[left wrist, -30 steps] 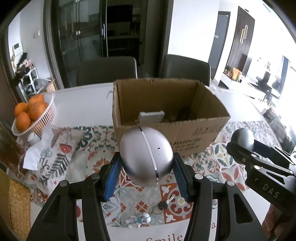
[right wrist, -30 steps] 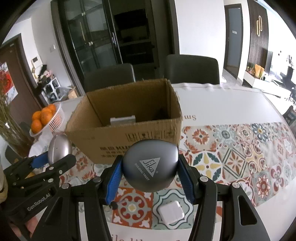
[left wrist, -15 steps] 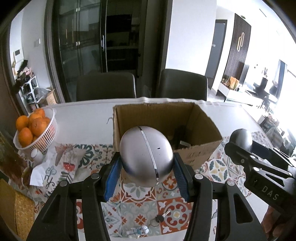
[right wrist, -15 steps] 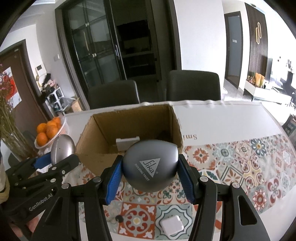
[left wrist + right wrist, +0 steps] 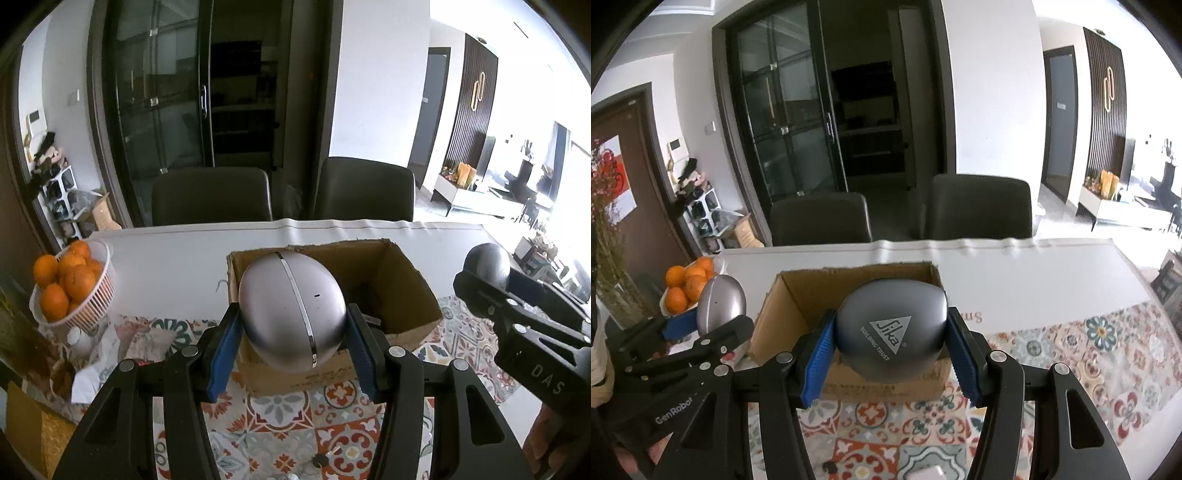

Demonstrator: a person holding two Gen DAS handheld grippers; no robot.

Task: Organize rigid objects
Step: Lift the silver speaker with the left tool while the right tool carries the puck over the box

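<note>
left gripper [image 5: 293, 328] clamps a silver egg-shaped shell [image 5: 291, 310], right gripper [image 5: 890, 345] a dark grey rounded sika case [image 5: 890, 332], both held before the open cardboard box [image 5: 406, 295]; smooth curved shells could squirt from the pads

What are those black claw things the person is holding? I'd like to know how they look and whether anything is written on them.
Both are matte black, angular frames with cut-out openings and silver rivets at the joints. Each ends in two fingers lined with ribbed blue pads. Seen from the other side, the left gripper carries white "GenRobot" lettering, and the right gripper reads "DAS". No cables show. A pale sleeve cuff peeks in at the left edge.
</note>
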